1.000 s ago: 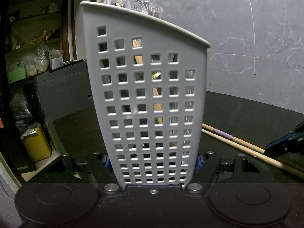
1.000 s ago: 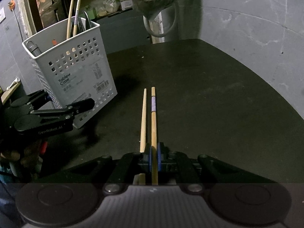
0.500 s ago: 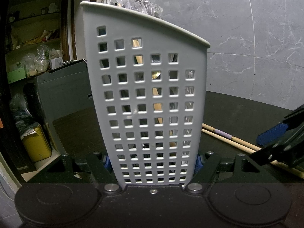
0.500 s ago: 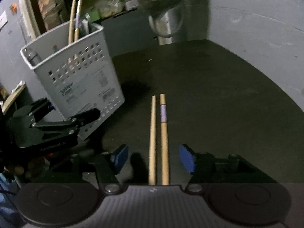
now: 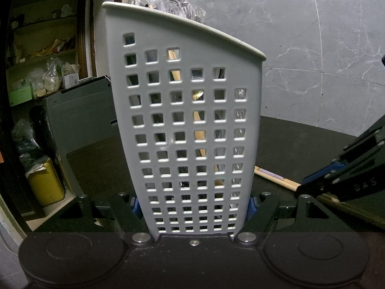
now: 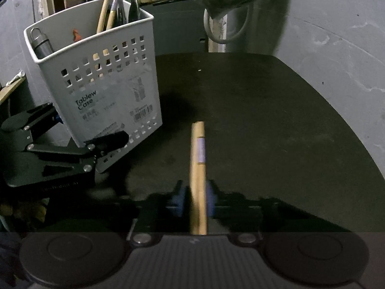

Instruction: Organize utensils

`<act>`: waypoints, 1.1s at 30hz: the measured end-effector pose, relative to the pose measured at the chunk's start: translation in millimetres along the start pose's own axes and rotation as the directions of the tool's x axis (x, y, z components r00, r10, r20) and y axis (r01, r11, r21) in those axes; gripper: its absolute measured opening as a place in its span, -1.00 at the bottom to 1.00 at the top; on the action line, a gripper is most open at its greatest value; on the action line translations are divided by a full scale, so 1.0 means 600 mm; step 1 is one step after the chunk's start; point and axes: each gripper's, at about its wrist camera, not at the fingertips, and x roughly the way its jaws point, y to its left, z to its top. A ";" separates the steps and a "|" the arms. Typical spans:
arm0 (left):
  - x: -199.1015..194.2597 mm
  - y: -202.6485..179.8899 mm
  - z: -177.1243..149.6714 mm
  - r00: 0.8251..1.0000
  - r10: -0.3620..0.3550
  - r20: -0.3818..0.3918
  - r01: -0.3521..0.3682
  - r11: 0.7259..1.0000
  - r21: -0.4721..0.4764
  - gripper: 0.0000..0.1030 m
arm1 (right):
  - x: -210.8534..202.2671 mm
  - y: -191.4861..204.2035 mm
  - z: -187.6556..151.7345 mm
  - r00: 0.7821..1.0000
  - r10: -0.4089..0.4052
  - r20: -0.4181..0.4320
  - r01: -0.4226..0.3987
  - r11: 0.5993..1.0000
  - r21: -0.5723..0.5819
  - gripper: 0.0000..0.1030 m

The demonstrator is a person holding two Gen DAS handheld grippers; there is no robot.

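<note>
Right wrist view | right tool (image 6: 194, 198) closing on chopstick (image 6: 197, 159) beside caddy (image 6: 101, 84) | left tool (image 5: 192, 204) pinches caddy | chopstick not yet stowed

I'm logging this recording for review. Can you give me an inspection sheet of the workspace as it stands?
Surface: dark table, bare apart from the job's things.
Job's things: white perforated utensil basket with utensils standing in it; wooden chopsticks lying on the table, blurred, count unclear.
Clutter: nothing seen on the table.
Grippers: left hand-held gripper shut on the basket's base; right hand-held gripper has just been closing around the chopsticks, pads at their sides.
Cables: nothing seen.
Surroundings: grey marbled wall, shelves with bags, yellow bin.
</note>
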 end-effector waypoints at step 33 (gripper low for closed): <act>0.007 0.014 -0.008 1.000 -0.023 0.013 0.023 1.000 -0.007 0.46 | 0.034 -0.022 0.070 0.989 0.112 -0.100 -0.105 0.992 0.077 -0.76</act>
